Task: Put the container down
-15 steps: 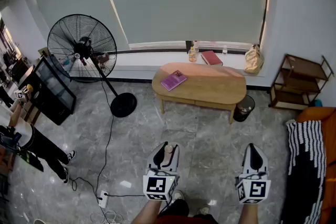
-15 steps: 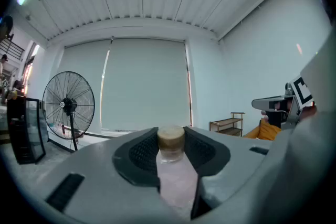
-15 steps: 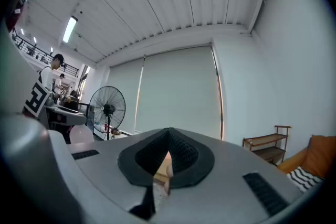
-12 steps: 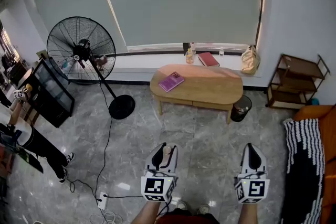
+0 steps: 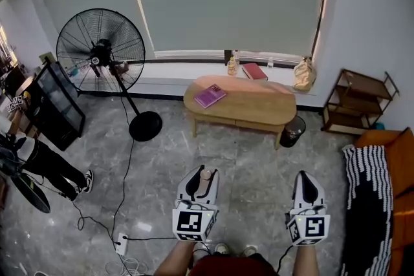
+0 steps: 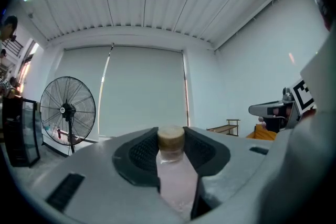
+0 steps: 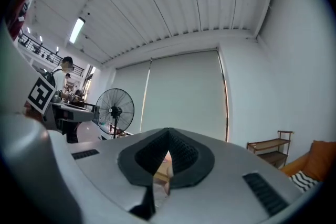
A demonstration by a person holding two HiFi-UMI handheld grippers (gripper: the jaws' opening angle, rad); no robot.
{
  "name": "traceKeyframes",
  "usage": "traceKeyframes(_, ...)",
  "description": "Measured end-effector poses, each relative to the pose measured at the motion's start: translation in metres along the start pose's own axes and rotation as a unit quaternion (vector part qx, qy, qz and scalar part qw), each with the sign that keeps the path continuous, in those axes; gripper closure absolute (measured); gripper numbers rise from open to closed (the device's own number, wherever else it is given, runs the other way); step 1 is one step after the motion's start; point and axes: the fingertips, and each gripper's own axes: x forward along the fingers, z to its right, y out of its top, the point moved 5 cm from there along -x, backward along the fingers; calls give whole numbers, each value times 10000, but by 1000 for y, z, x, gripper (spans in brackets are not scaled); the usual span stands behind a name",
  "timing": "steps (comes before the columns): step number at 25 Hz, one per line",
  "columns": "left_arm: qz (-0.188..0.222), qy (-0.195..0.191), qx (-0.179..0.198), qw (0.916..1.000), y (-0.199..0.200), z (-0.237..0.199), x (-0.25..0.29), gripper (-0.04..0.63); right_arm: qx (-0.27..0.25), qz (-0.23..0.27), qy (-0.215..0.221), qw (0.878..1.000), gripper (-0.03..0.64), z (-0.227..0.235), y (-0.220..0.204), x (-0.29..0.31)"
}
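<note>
Now the left gripper [image 5: 203, 173] clamps a small capped bottle [image 6: 176, 176]. The right gripper [image 5: 303, 176] has its jaws together, empty

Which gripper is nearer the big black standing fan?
Left. The left gripper sits below-right of the black standing fan; the right gripper is farther right.

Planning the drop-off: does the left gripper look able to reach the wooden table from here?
Probably not: the left gripper, shut on the container, hangs over floor well short of the wooden table. Nothing stands between them, so walking closer should do.
</note>
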Motion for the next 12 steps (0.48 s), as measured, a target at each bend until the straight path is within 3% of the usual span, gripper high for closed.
traceKeyframes(12,107,-238,91,9996,11,-42,-21,448,-121,-119,-63,9998,621,-50,13,0)
